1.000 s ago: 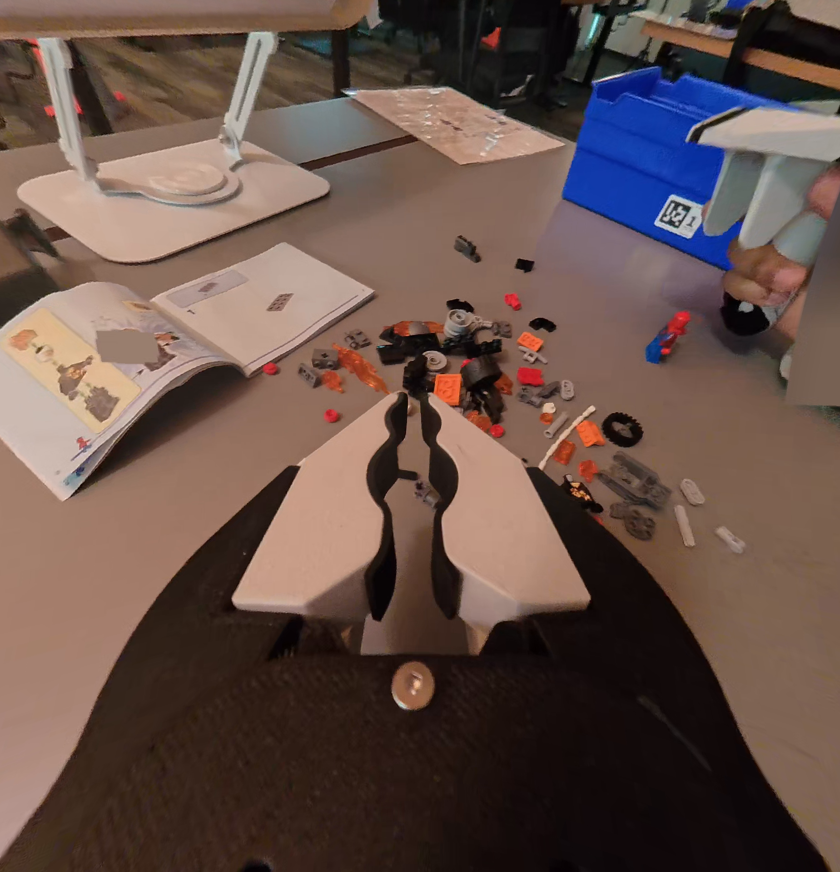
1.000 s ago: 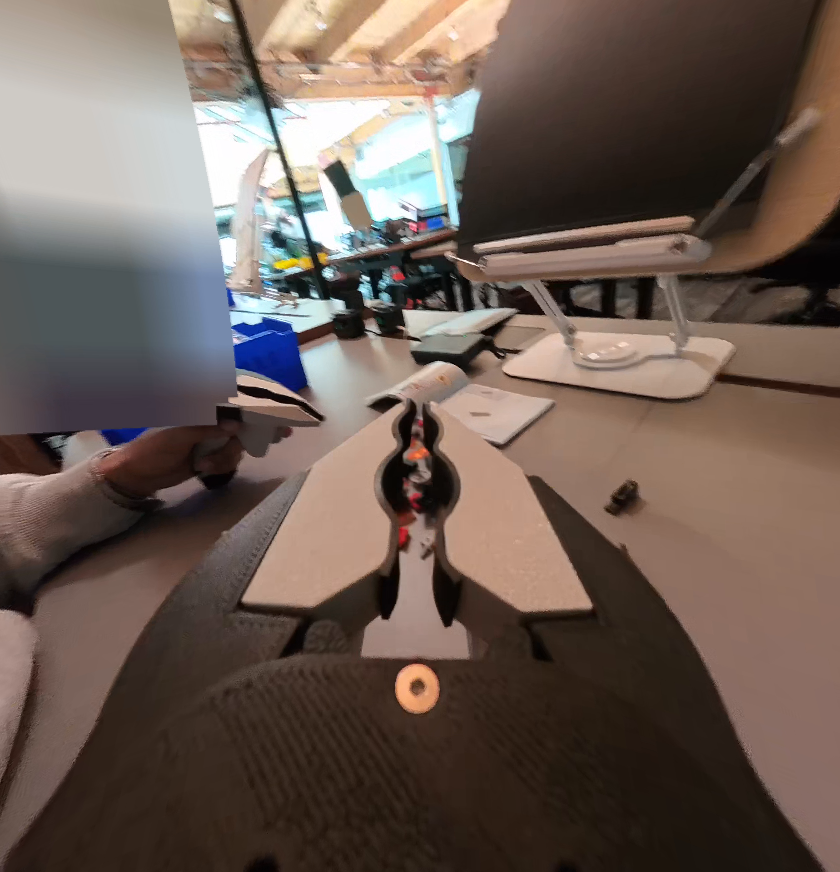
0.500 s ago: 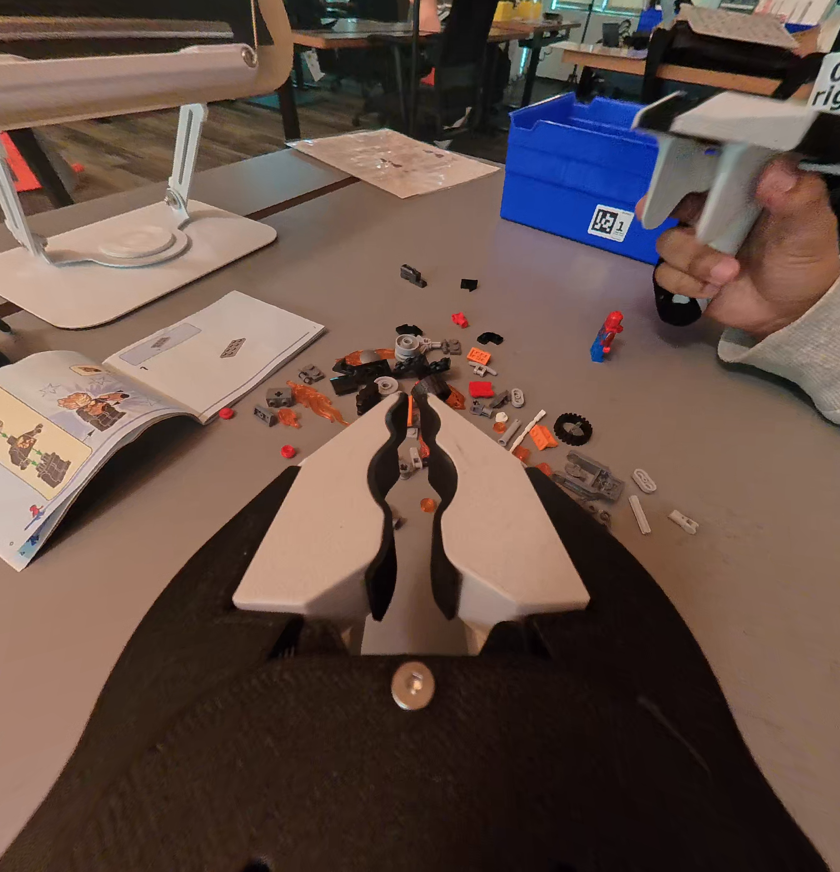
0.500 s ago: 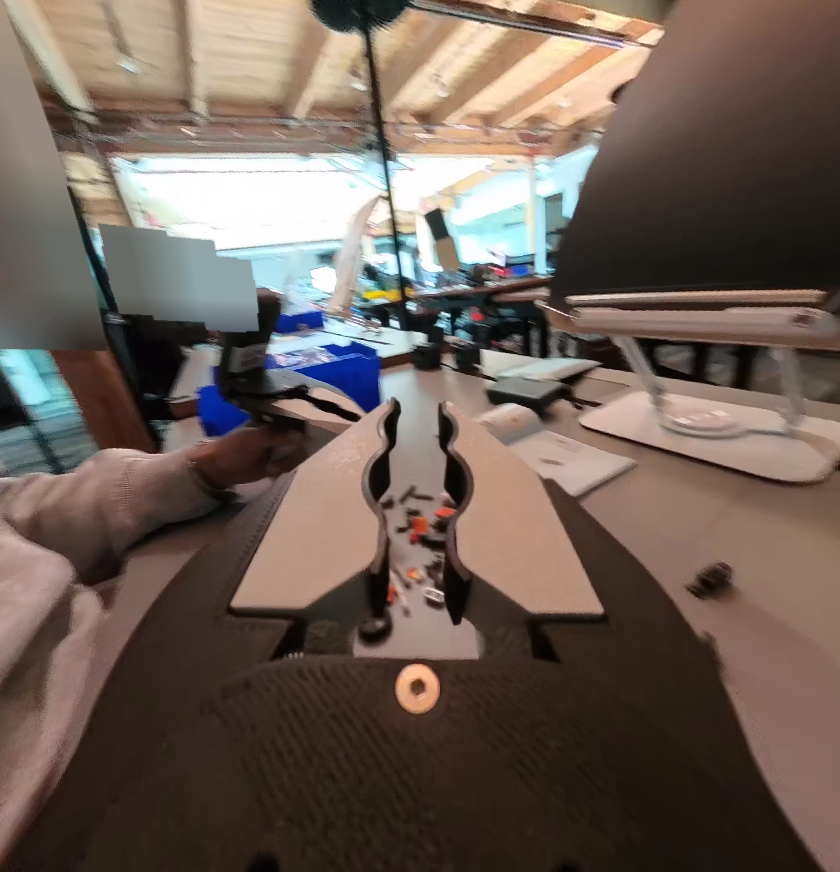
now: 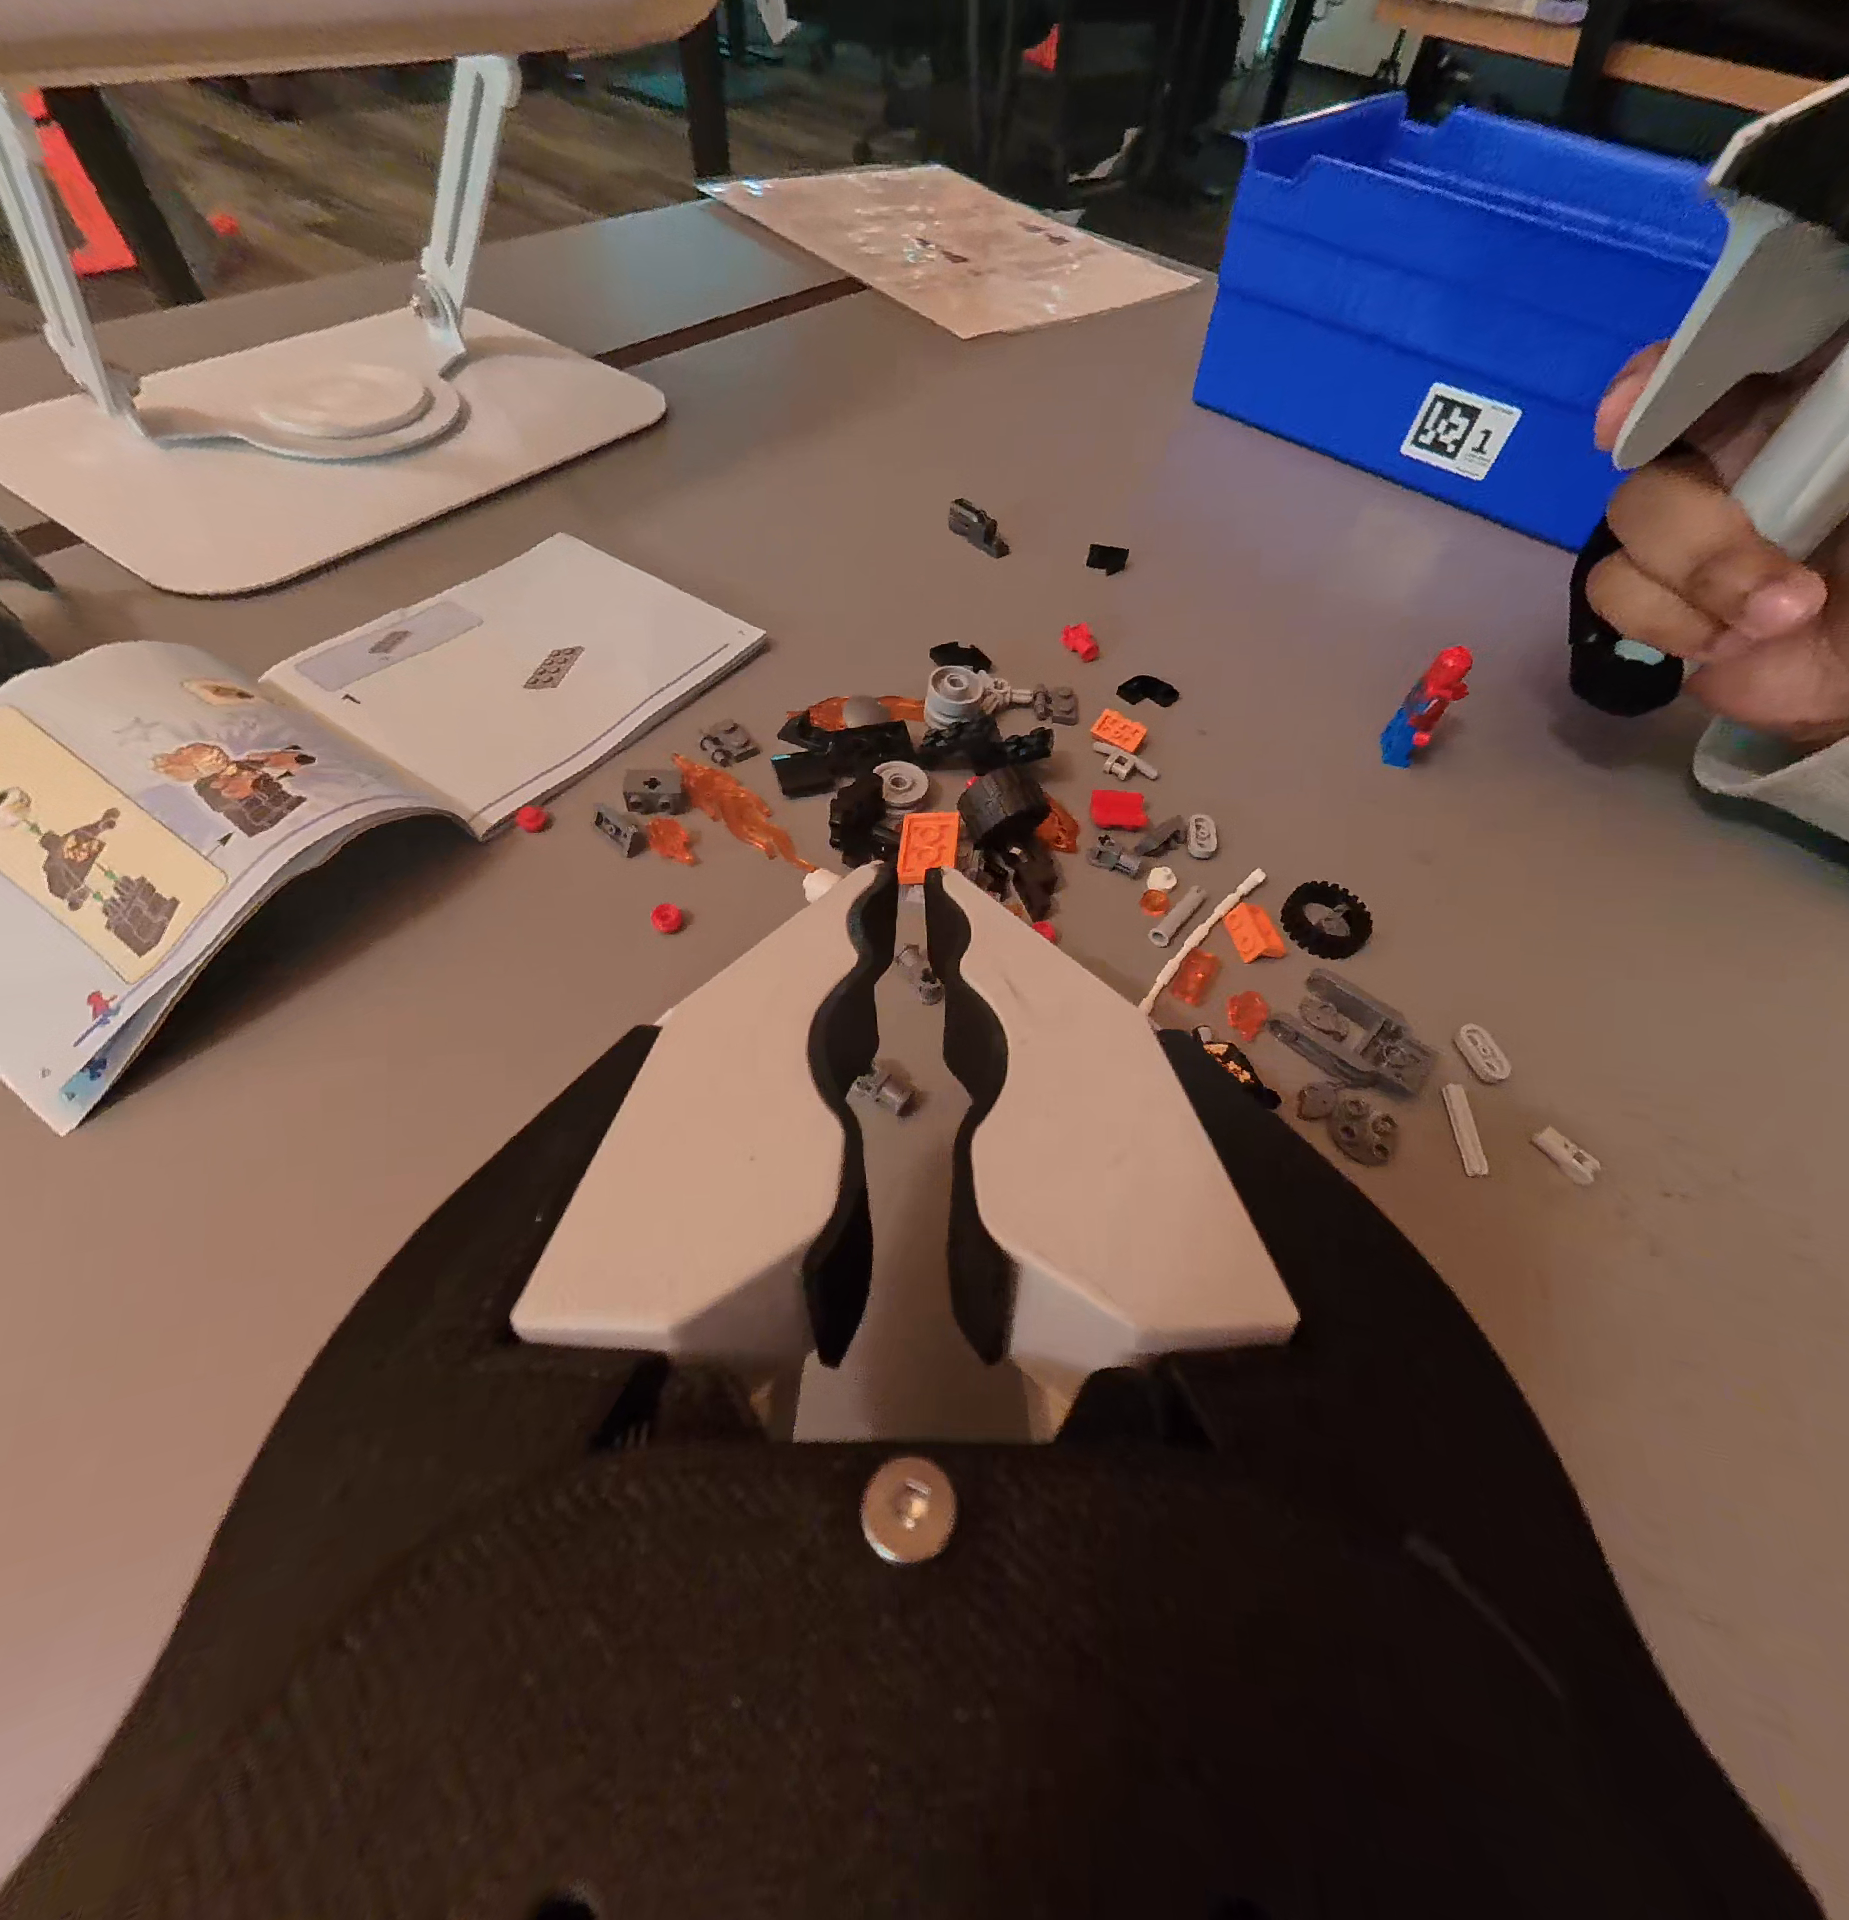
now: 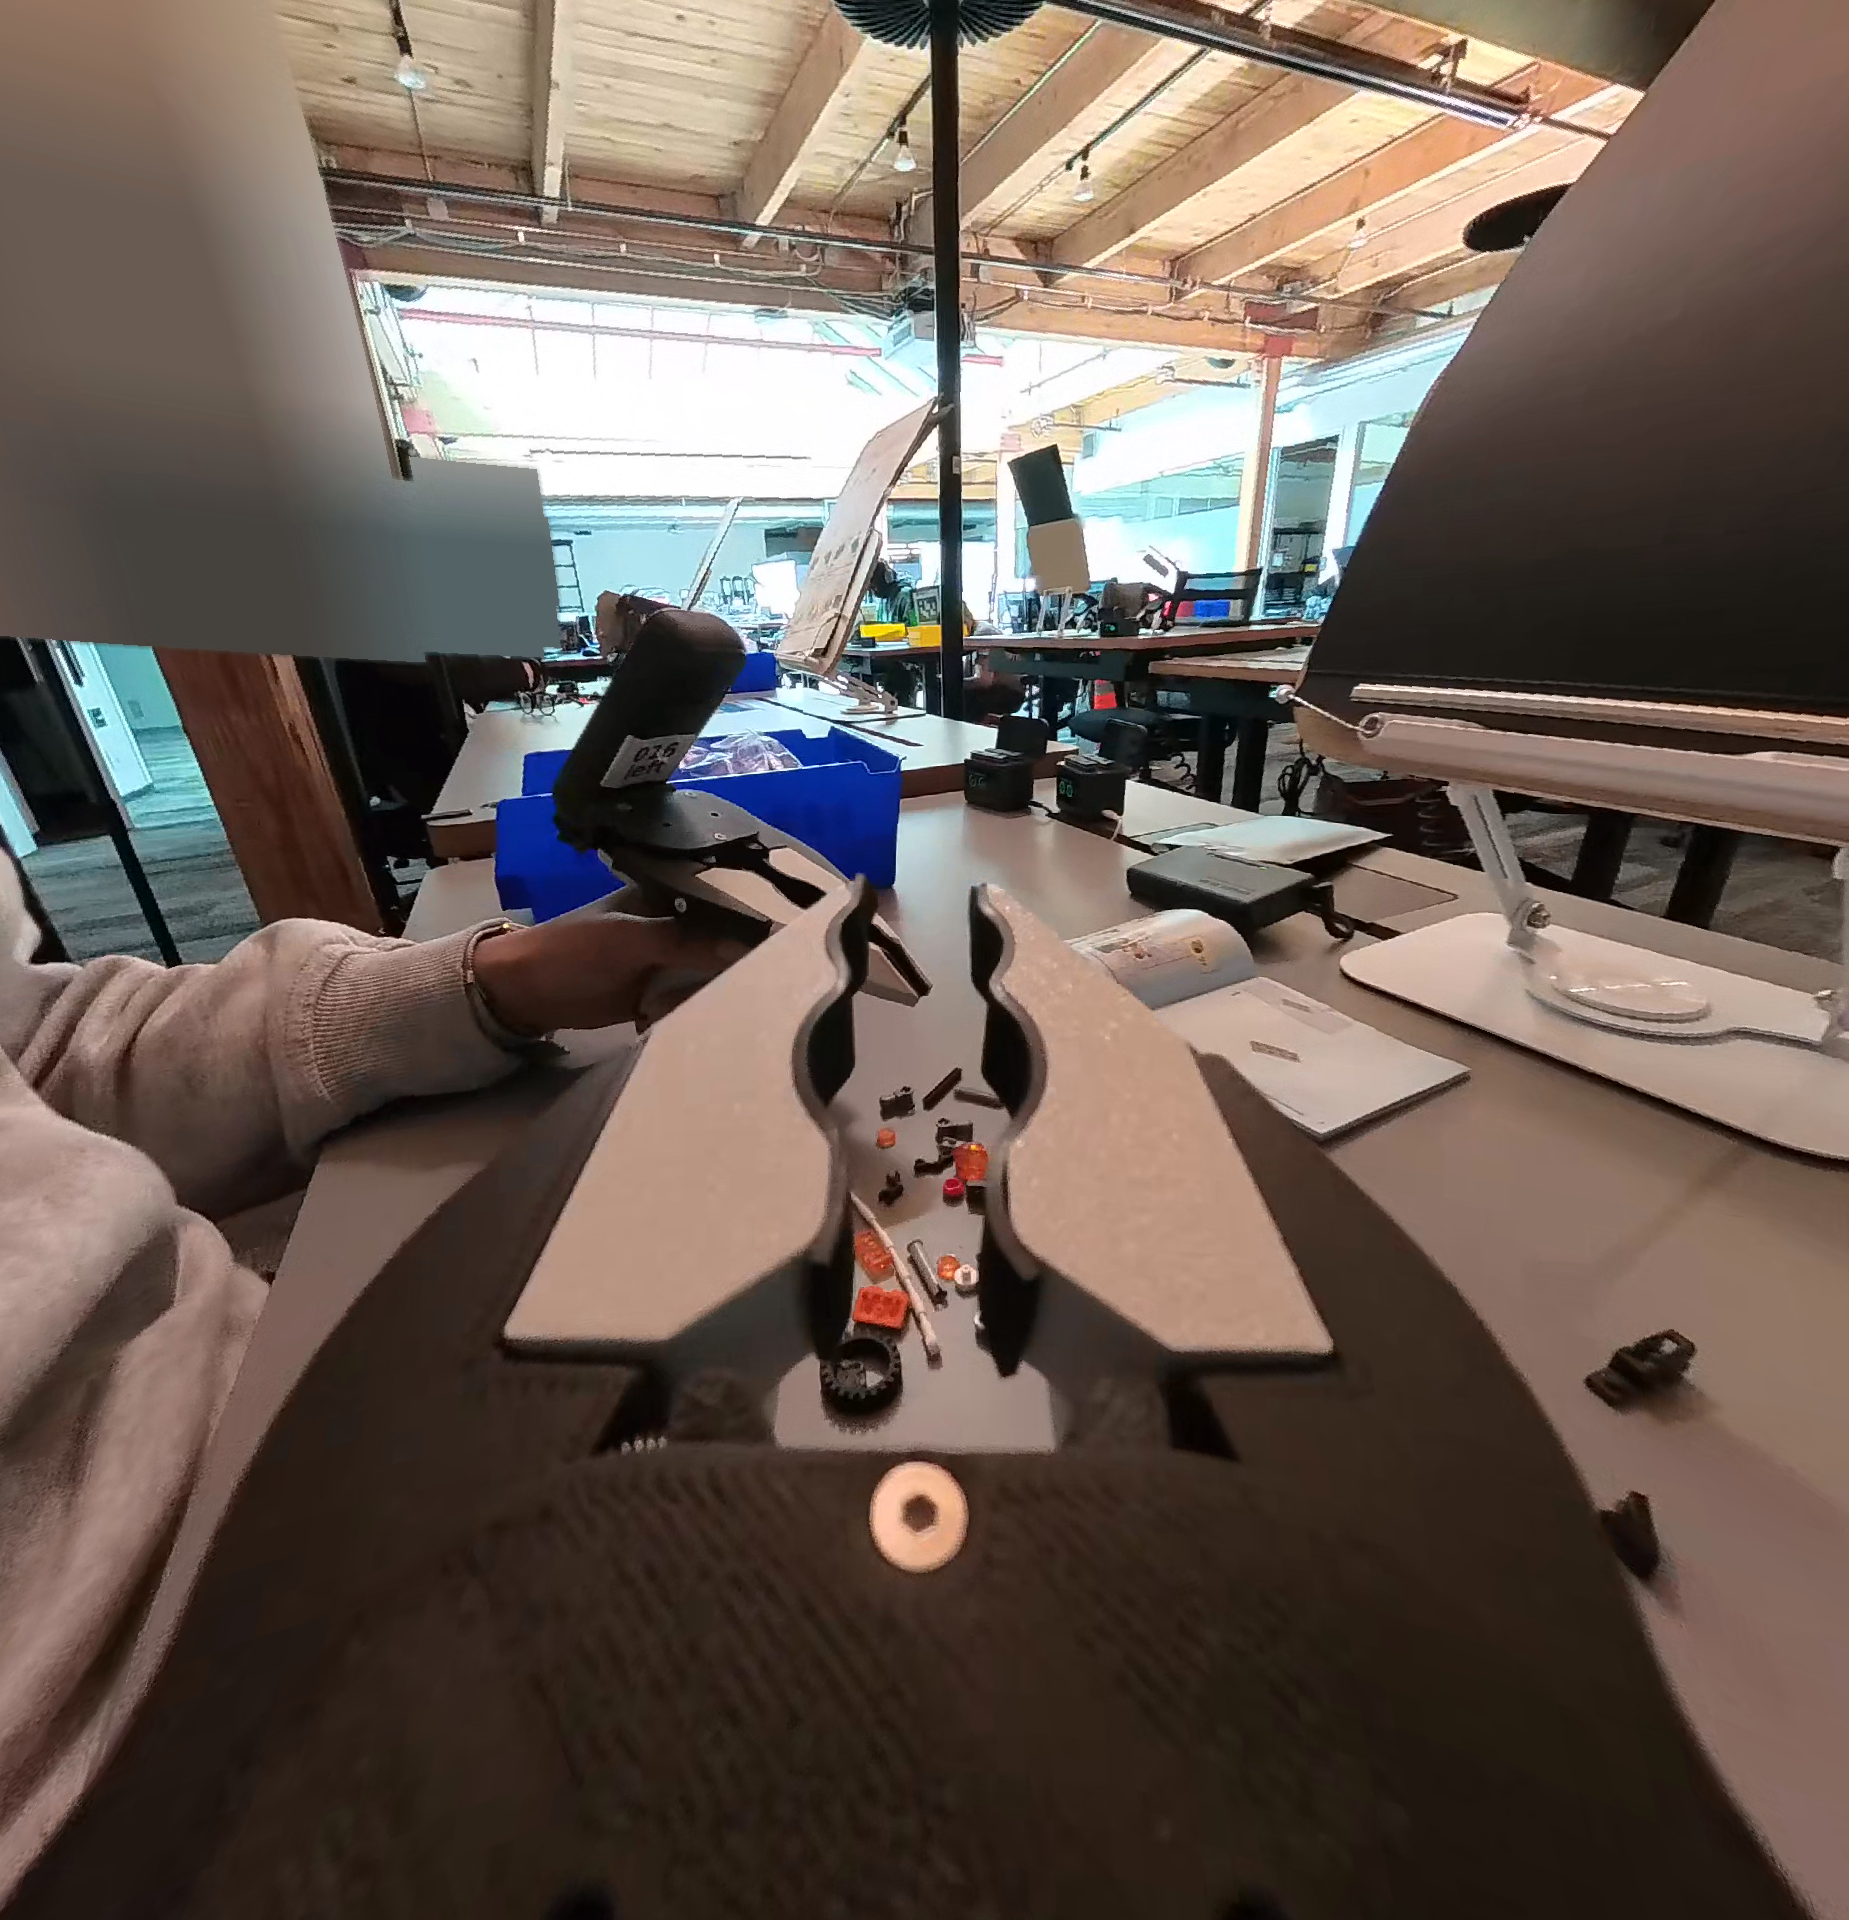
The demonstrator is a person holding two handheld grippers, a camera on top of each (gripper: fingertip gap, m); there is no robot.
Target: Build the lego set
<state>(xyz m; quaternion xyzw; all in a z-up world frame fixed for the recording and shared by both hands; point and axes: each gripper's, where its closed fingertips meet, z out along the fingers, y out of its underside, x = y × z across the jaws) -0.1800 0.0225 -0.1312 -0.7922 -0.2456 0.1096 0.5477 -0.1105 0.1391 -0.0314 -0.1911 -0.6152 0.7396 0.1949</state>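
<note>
Loose lego pieces (image 5: 961,790) lie in a pile on the grey table (image 5: 484,1091); black, grey, orange and red ones show. My left gripper (image 5: 905,881) is shut and empty, its tips just short of an orange plate (image 5: 928,844). A small grey piece (image 5: 884,1089) lies on the table under its fingers. A red and blue minifigure (image 5: 1427,707) lies right of the pile. My right gripper (image 6: 918,904) is open and empty above the pile (image 6: 920,1195). The left gripper (image 6: 904,982) shows beyond it, held by a hand.
An open instruction booklet (image 5: 380,727) lies left of the pile, with a white laptop stand (image 5: 307,436) behind it. A blue bin (image 5: 1419,301) and a plastic bag (image 5: 951,244) stand at the back. A black tyre (image 5: 1325,920) and grey parts (image 5: 1356,1039) lie at the right. The tips of one gripper are about 15 cm away from the tips of the other. Between my left fingertips and the orange plate (image 5: 928,844) there is roughly 7 cm.
My right gripper has opened, wider now than half a second ago, and swung over the pile. My left gripper stayed shut, pulled back, then came close to the pile again.
</note>
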